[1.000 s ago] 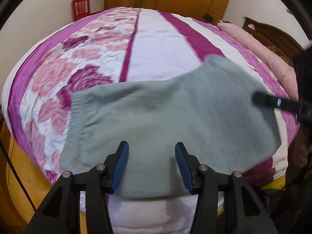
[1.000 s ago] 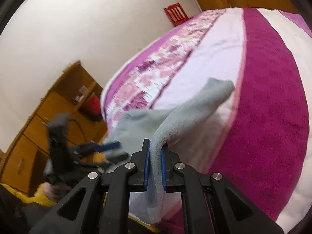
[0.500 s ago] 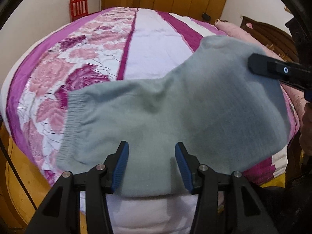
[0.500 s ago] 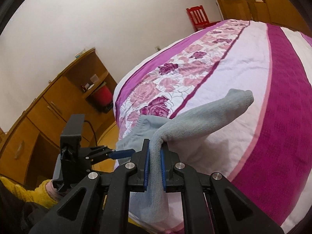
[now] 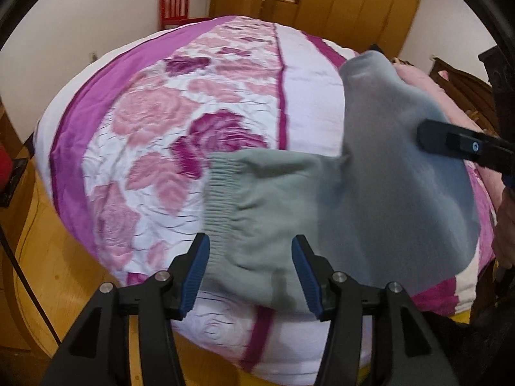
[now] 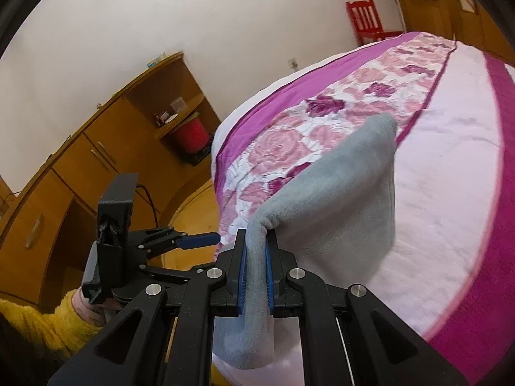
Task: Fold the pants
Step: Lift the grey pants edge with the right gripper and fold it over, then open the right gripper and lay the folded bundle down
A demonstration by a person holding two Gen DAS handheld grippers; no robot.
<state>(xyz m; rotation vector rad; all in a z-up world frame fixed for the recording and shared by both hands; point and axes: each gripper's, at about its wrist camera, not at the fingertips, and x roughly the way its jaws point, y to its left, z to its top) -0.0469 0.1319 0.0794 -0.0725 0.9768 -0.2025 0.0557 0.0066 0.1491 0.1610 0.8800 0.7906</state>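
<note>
Nearest the right wrist camera, the right tool (image 6: 256, 271) is clenched on a bunched edge of the grey pants (image 5: 370, 199), lifting the leg end clear of the bed (image 5: 315, 96), probably to carry it over toward the waistband (image 5: 222, 199) for a fold. Farther left, the left tool (image 5: 251, 273) is released, its jaws having just widened, straddling the near waist corner without pinching it, seemingly ready to pin that end. Beyond lies the floral bedspread (image 5: 167, 122).

The pants (image 5: 289, 212) are soft grey fleece with a gathered elastic waistband. The waist end lies flat on the bed's near edge. The leg end is lifted off the cover, draping in a fold.
</note>
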